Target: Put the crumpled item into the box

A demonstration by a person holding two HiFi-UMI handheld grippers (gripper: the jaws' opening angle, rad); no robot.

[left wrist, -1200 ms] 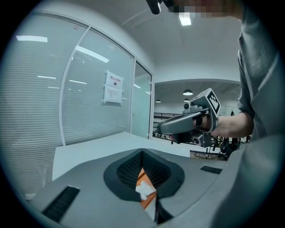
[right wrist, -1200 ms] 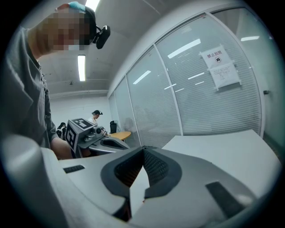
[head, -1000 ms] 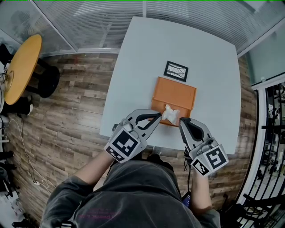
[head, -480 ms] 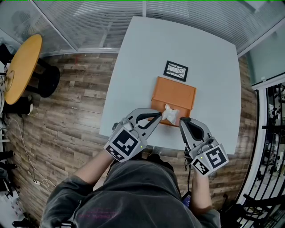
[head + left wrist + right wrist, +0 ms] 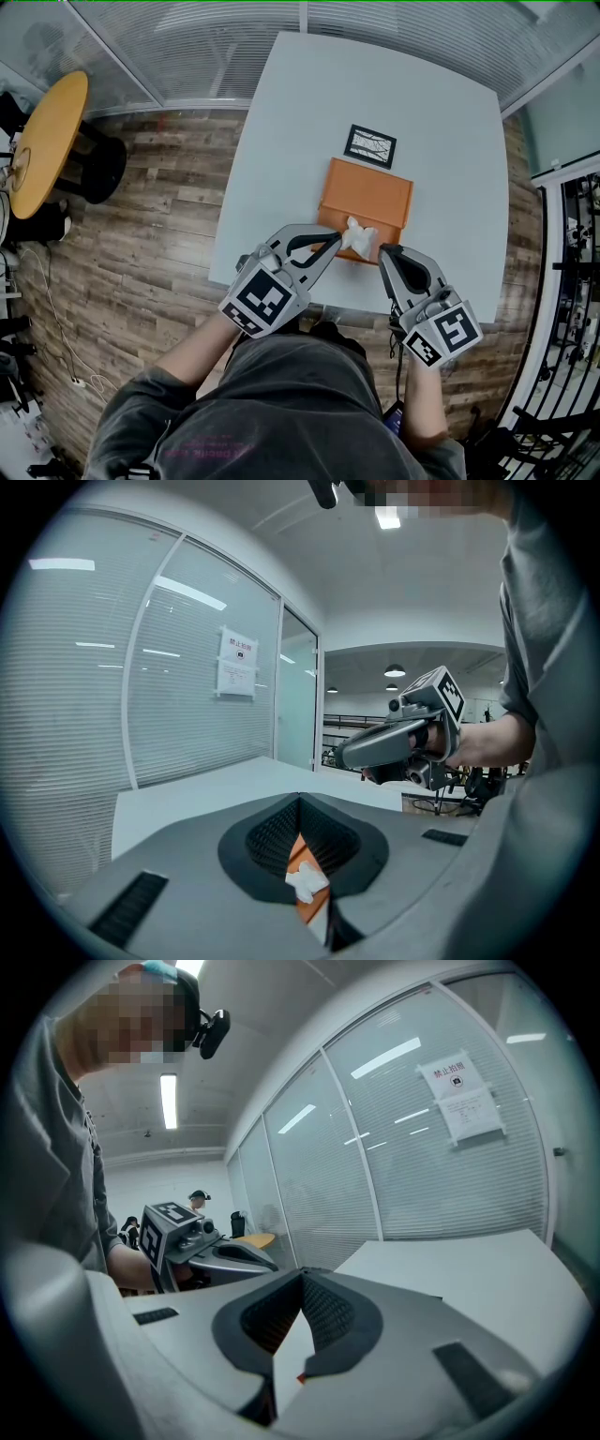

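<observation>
Head view: a pale grey tabletop seen from above, with a person's grey shirt at the bottom edge.
Tabletop load: an orange box near the front edge, and a black-framed card lying flat just behind the box.
Crumpled paper: white, shown over the near rim of the box. Whether it rests on the box cannot be told.
Left claw: closed on the crumpled paper. In the left gripper view the paper sits between the two ribbed pads, with the orange box showing behind it.
Right claw: closed and holding nothing. It is just beside the box's near right corner. In the right gripper view only pale tabletop and a small orange speck show through the gap.
Claw spacing: the two tips stand near each other, with the paper between them.
Floor: wood planks in mixed brown tones, to the left of the tabletop and in front of it.
Round table: yellow top on a dark base, well apart at the far left.
Walls: glass panels with horizontal blinds behind the tabletop.
Notice: a white sheet fixed to one glass panel. The print is too small to read.
</observation>
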